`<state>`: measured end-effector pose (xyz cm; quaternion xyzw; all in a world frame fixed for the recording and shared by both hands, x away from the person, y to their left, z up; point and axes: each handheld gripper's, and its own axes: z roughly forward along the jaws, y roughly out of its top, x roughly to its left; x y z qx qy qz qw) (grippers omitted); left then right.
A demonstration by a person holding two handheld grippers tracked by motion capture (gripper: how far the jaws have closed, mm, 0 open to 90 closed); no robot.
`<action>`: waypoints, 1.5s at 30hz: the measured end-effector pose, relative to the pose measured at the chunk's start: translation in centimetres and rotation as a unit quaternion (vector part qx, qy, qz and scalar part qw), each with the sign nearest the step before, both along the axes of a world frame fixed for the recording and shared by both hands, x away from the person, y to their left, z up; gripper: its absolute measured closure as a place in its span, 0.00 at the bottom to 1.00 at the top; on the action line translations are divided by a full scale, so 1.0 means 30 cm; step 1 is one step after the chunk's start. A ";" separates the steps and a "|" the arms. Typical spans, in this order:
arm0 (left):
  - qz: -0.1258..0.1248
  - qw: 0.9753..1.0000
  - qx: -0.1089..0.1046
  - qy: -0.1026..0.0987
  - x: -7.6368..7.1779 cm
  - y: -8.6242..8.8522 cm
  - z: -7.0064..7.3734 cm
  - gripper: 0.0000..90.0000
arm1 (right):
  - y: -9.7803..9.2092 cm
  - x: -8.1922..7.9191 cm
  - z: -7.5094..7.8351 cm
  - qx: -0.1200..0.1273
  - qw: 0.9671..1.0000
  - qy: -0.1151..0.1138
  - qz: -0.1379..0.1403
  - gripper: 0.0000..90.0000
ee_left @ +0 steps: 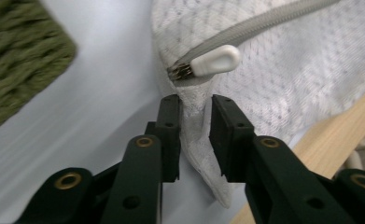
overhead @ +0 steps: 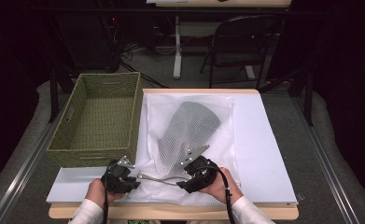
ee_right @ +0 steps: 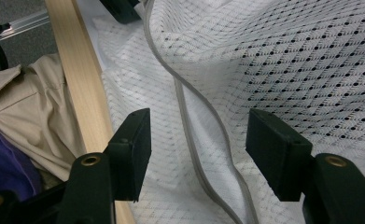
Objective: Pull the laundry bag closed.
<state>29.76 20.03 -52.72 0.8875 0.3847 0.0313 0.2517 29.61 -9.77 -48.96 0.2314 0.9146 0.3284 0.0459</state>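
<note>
A white mesh bag [overhead: 189, 140] lies flat on the table with a dark grey garment [overhead: 194, 119] showing through it. Its grey zipper [overhead: 159, 178] runs along the near edge between my two grippers. My left gripper [overhead: 136, 179] is shut on the bag's corner [ee_left: 196, 140], just below the white zipper pull [ee_left: 215, 59]. My right gripper [overhead: 184, 185] points left and stands open over the zipper [ee_right: 203, 116], one jaw on each side of it, with nothing pinched. In the right gripper view the left gripper [ee_right: 122, 9] shows at the top.
A green woven basket [overhead: 98, 119] stands at the table's left, close beside the bag. The wooden front edge [ee_right: 77, 93] of the table runs just behind my grippers. A white sheet [overhead: 264, 154] covers the table, bare on the right. A folding chair [overhead: 241, 42] stands beyond.
</note>
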 end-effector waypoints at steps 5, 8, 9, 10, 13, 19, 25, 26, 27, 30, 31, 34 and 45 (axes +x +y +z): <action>0.043 0.998 -0.034 -0.014 0.019 0.056 0.031 0.77 | 0.002 -0.002 0.000 -0.003 1.000 -0.001 0.002 0.45; 0.059 0.997 -0.039 -0.023 0.030 0.057 0.033 0.77 | 0.005 -0.002 0.000 -0.004 1.000 0.000 0.003 0.45; 0.059 0.997 -0.038 -0.025 0.035 0.054 0.031 0.77 | 0.007 -0.001 -0.001 -0.005 1.000 -0.002 0.005 0.45; 0.062 0.997 -0.039 -0.026 0.043 0.048 0.028 0.77 | 0.008 -0.001 -0.002 -0.005 1.000 -0.002 0.007 0.45; 0.055 0.998 -0.030 -0.026 0.060 0.026 0.016 0.77 | 0.015 -0.004 -0.003 -0.007 1.000 -0.001 0.009 0.45; 0.043 0.999 -0.015 -0.016 0.081 -0.009 -0.017 0.76 | 0.021 -0.007 -0.004 -0.008 1.000 -0.002 0.016 0.45; 0.031 0.999 -0.007 -0.021 0.084 -0.027 -0.027 0.74 | 0.030 -0.010 -0.006 -0.008 1.000 0.001 0.018 0.45; 0.033 0.999 -0.013 -0.017 0.084 -0.028 -0.026 0.74 | 0.031 -0.010 -0.006 -0.008 1.000 0.000 0.019 0.45; 0.034 0.999 -0.018 -0.016 0.084 -0.027 -0.026 0.74 | 0.032 -0.011 -0.006 -0.009 1.000 0.000 0.020 0.45; 0.034 0.999 -0.022 -0.020 0.089 -0.027 -0.026 0.74 | 0.033 -0.012 -0.006 -0.009 1.000 0.001 0.022 0.45; 0.031 0.999 -0.022 -0.022 0.090 -0.028 -0.027 0.75 | 0.034 -0.012 -0.007 -0.010 1.000 0.002 0.021 0.45; 0.024 0.999 -0.017 -0.029 0.083 -0.037 -0.032 0.83 | 0.035 -0.011 -0.008 -0.010 1.000 0.002 0.022 0.45; 0.003 1.000 -0.001 -0.015 0.053 -0.049 -0.028 0.99 | 0.027 -0.011 -0.007 -0.013 1.000 0.000 0.024 0.46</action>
